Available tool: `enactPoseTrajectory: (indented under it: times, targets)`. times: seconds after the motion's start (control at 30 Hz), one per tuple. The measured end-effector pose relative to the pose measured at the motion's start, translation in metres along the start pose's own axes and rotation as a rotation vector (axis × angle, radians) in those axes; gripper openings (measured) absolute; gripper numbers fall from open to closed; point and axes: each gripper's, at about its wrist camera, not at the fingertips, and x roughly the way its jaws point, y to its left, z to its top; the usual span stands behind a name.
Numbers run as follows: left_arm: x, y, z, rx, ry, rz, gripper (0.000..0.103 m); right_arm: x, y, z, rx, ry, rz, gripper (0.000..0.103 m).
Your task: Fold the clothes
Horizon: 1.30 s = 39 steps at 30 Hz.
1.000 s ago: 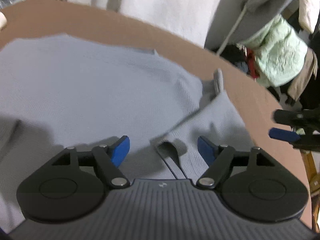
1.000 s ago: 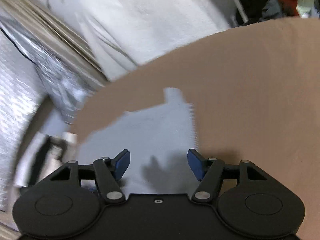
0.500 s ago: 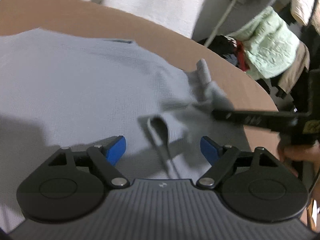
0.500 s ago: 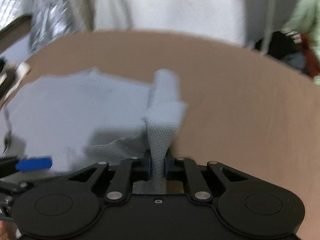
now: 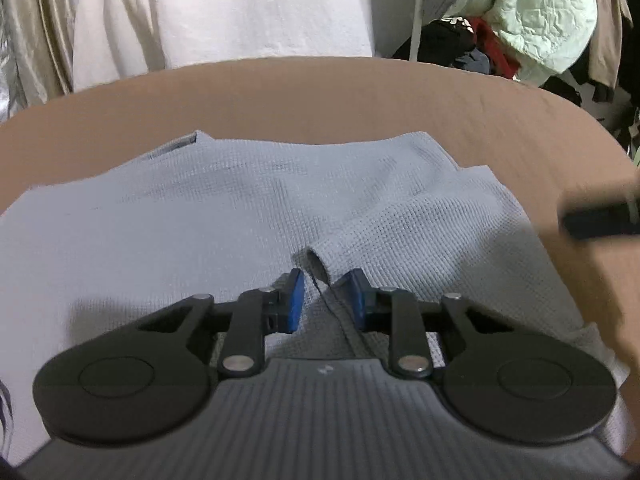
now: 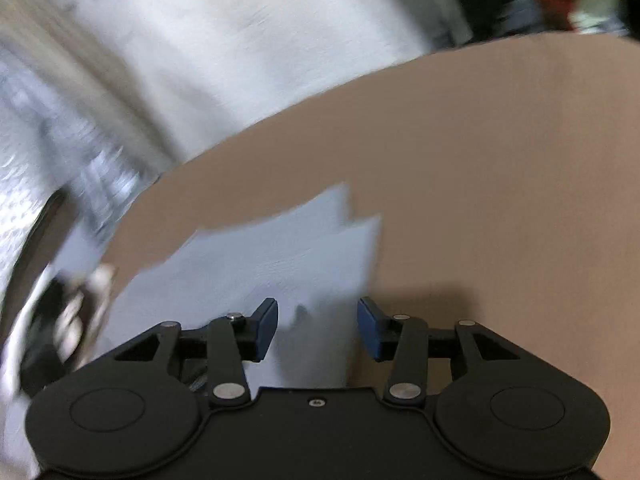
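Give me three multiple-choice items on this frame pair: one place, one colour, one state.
1. Where does the garment lie?
A. On the brown table
B. On a hanger
C. In a basket

2. What colour is the garment?
A. Red
B. Light blue-grey
C. Black

3. What is between the left gripper pads?
A. Nothing
B. A folded cuff edge
C. A sock

Key: 1 A, it is spread over the brown surface; 2 B, both wrist views show pale blue-grey knit; 3 B, the cuff sits between the pads as the jaws are closing.
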Motion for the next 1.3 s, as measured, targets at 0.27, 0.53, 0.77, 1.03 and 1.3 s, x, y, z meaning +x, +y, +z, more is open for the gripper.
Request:
enactPoseTrajectory:
  times: [0.27,0.53,0.77,1.03,1.3]
  targets:
    - [0.006,0.008,0.009,-0.02,0.035,0.013,0.024,-0.002,0.015,-0.053,-0.113,0.202,-0.191,0.025]
    - [-0.047,0.043,-0.006,-0.041,-0.014,0.002,0.049,-0.015,0.013,-0.045,-0.103,0.13,-0.125,0.062]
    - [-0.11,0.109,-0.056,0.005,0.003,0.119,0.055,-0.007,-0.019,-0.033,0.022,0.089,-0.035,0.066]
    - [-0.149,0.234,-0.124,-0.185,0.077,0.254,0.034,0.025,-0.027,-0.026,0.099,0.036,0.078,0.066]
    - [-0.144,0.237,-0.17,-0.219,0.074,0.215,0.037,0.044,0.012,-0.038,-0.224,0.051,-0.048,0.015]
